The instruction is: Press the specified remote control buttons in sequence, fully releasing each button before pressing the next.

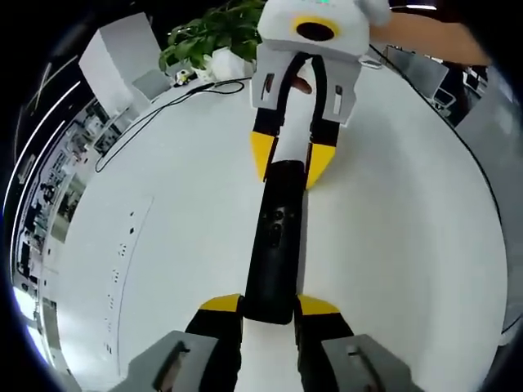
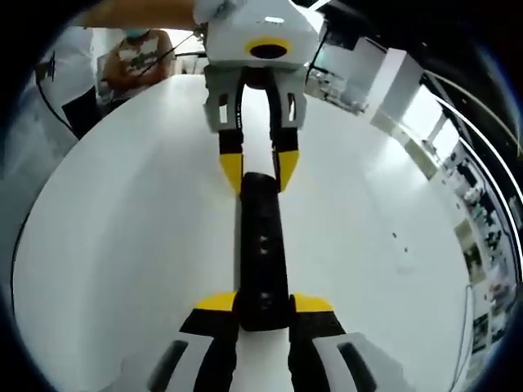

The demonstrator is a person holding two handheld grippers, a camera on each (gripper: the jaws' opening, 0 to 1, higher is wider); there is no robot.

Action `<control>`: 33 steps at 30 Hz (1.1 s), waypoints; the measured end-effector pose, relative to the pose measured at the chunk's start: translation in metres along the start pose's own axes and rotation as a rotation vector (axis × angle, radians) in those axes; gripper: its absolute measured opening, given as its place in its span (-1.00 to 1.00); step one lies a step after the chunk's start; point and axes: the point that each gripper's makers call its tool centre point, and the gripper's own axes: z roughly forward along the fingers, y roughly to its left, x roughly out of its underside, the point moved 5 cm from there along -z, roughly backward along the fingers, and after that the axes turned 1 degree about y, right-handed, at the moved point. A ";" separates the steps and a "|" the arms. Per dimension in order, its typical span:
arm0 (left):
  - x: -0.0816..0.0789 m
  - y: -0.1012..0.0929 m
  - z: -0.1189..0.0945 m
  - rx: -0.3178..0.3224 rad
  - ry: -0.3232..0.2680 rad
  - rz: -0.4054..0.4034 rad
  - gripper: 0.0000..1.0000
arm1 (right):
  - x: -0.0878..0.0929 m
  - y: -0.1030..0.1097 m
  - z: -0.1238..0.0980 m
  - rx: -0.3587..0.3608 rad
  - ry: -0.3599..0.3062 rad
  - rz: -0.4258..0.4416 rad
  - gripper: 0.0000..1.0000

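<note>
So here the long slim black plastic remote control (image 1: 275,245) is lying flat on the round white table (image 1: 409,261), stretched straight between the two tools. In the left gripper view the left gripper (image 1: 270,307) has its yellow-tipped jaws pinching the near end of the remote from both sides, and the right gripper (image 1: 285,163) comes in from the top with its yellow tips straddling the far end. Flip to the right gripper view and it's the mirror of that: the right gripper (image 2: 264,304) is clamped on its near end of the remote control (image 2: 261,253), with the left gripper (image 2: 260,173) on the other end. So both are closed on it, one per end. The little buttons (image 1: 277,224) sit around the middle of the body, and nothing is on them right now. My take: to press cleanly, one tool should keep the remote pinned so it can't skate on the slick tabletop, while the other lets go, comes down square on one button with a single tip, then lifts fully clear before going for the next. Coming in at an angle risks catching two neighbours, since they look packed close. As for containers, the one I can spot is a white pot (image 1: 222,59) holding a leafy green plant (image 1: 214,28) at the far edge, next to a black cable (image 1: 163,110).
</note>
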 end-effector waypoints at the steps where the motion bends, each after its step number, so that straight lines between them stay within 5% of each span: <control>1: 0.000 0.000 0.000 -0.003 -0.004 -0.007 -0.52 | -0.002 0.005 -0.002 0.001 -0.004 0.003 -0.49; 16: -0.002 -0.004 -0.010 -0.051 -0.110 -0.025 -0.26 | -0.007 0.011 -0.012 0.056 -0.087 0.064 -0.26; 25: -0.005 -0.006 -0.020 -0.152 -0.230 -0.120 -0.15 | -0.010 0.018 -0.017 0.158 -0.189 0.187 -0.01; 33: -0.009 -0.001 -0.036 -0.310 -0.405 -0.291 0.25 | -0.017 0.022 -0.027 0.231 -0.270 0.246 0.18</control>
